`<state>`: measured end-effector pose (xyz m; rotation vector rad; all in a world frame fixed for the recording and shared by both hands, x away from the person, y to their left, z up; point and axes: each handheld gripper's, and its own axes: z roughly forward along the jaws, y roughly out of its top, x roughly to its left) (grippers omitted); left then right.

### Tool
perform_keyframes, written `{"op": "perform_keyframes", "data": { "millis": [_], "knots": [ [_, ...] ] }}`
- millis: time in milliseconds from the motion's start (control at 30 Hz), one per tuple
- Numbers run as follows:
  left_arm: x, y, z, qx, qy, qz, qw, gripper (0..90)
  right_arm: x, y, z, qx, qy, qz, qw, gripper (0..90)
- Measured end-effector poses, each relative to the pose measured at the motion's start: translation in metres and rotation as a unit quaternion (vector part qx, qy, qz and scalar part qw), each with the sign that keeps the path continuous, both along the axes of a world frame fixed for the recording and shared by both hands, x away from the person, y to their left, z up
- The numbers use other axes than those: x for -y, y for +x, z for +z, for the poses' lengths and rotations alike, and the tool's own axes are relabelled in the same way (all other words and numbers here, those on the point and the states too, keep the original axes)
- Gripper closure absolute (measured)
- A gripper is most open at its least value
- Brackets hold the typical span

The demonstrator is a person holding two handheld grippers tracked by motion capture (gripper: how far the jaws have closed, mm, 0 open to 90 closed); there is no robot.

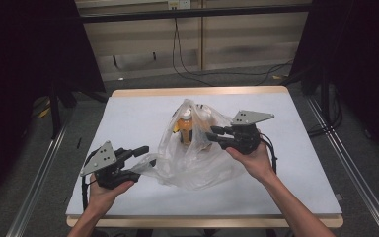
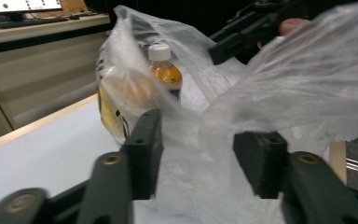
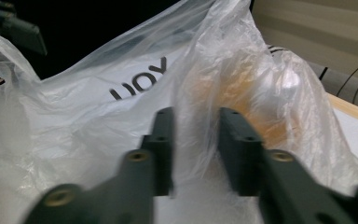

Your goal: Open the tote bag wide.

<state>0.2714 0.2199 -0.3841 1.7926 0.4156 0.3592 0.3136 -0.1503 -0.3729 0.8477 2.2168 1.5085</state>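
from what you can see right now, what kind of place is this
Probably a lab or recording studio, not a home. A lone white-topped table stands between dark curtains, loose cables trail over a grey floor, and a monitor sits on a bench behind.

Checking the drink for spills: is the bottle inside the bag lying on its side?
No, the bottle stands upright in the clear plastic bag, white cap on top.

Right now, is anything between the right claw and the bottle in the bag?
Yes. The plastic bag's film lies between the right claw and the bottle: a fold of it runs between the jaws, with the bottle's amber blur behind it. Nothing else visible blocks it.
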Motion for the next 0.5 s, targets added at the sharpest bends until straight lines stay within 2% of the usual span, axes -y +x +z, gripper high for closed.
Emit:
{"op": "perform_keyframes", "data": {
  "millis": [33, 67, 100, 133, 167, 267, 367, 400, 467, 500],
  "knots": [
    [0.002, 0.001, -0.001, 0.000, -0.001, -0.009, 1.0000, 62.0, 0.000, 0.001, 0.000, 0.000, 0.002, 0.001, 1.0000, 86.9],
    [0.004, 0.001, -0.001, -0.001, -0.002, -0.008, 1.0000, 66.1, 0.001, 0.002, 0.000, -0.002, 0.009, 0.007, 0.9999, 90.0],
    [0.005, 0.002, -0.001, -0.002, -0.002, -0.009, 1.0000, 67.9, 0.001, 0.003, 0.001, -0.003, 0.010, 0.007, 0.9999, 90.0],
    [0.005, 0.004, -0.001, 0.001, 0.003, -0.011, 0.9999, 73.9, 0.002, 0.004, 0.002, -0.005, 0.013, 0.011, 0.9998, 90.0],
    [0.007, 0.005, -0.002, -0.004, -0.007, -0.012, 0.9999, 78.0, 0.002, 0.005, 0.003, -0.004, 0.014, 0.014, 0.9998, 90.0],
    [0.010, 0.012, -0.001, -0.006, 0.001, -0.016, 0.9998, 89.8, 0.004, 0.007, 0.008, 0.000, 0.021, 0.013, 0.9997, 90.0],
    [0.016, 0.018, 0.000, -0.010, 0.008, -0.017, 0.9998, 90.0, 0.008, 0.011, 0.014, 0.006, 0.031, 0.013, 0.9994, 90.0],
    [0.016, 0.019, 0.001, -0.008, 0.019, -0.017, 0.9996, 90.0, 0.010, 0.013, 0.016, 0.009, 0.033, 0.009, 0.9994, 90.0],
    [0.018, 0.022, -0.001, -0.011, 0.013, -0.021, 0.9996, 90.0, 0.013, 0.017, 0.019, 0.013, 0.040, 0.010, 0.9991, 90.0],
    [0.018, 0.025, -0.001, -0.009, 0.020, -0.018, 0.9996, 90.0, 0.014, 0.019, 0.019, 0.014, 0.041, 0.009, 0.9990, 90.0]
  ]
}}
